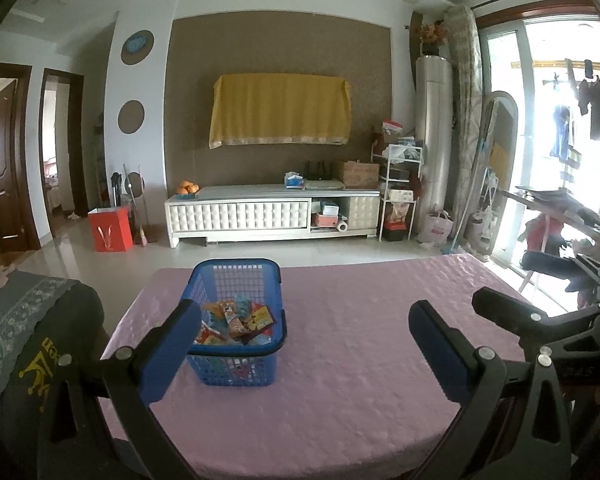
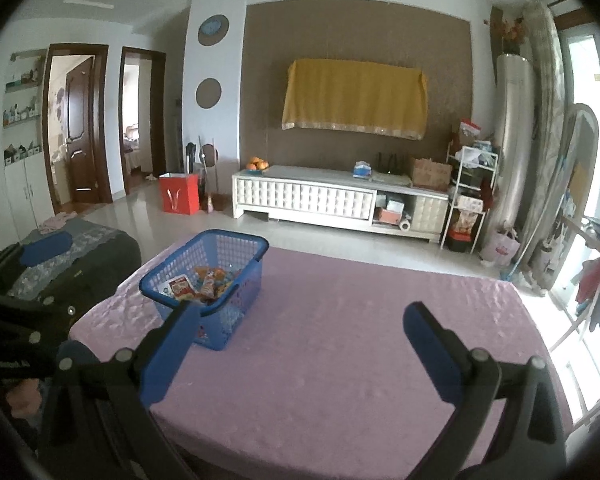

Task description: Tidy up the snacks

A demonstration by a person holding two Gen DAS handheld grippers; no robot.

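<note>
On pink table, blue basket already packed with snacks; my left gripper and right gripper spread wide, empty, held clear above cloth.

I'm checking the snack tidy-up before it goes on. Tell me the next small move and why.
Probably draw both grippers back and stop. Every snack packet in view lies inside the blue basket, the pink tablecloth shows none left out, and the left gripper and right gripper are both open and hold nothing. Anything outside these views would change that.
</note>
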